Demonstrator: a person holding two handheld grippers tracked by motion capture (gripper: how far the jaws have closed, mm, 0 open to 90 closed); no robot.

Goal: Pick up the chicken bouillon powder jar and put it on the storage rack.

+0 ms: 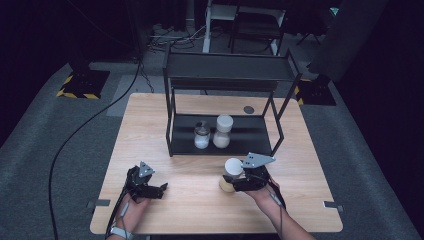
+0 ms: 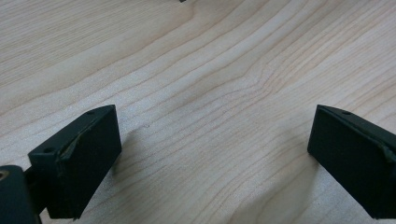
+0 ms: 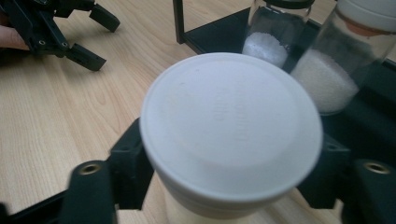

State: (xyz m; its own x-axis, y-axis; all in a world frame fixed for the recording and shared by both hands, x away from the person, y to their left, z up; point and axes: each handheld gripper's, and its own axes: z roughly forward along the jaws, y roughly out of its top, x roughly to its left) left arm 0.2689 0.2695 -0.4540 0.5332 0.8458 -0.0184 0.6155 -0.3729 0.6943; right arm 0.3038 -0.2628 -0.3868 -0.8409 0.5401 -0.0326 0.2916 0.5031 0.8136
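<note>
Partly hidden, the jar (image 3: pixel 231 135) sits clamped in right tongs (image 3: pixel 229 186).

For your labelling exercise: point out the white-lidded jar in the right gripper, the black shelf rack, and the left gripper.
white-lidded jar (image 3: pixel 231 123): right gripper view, middle of its lid.
black shelf rack (image 1: pixel 235 136): high view, bare part of its lower shelf.
left gripper (image 2: pixel 212 158): left gripper view, midway between its open fingertips.

Overhead light falls bright on the wooden table (image 1: pixel 210 205) while the room around sits dark, soft shadows under things, and the white lid (image 3: pixel 231 126) looms slightly blurred
</note>
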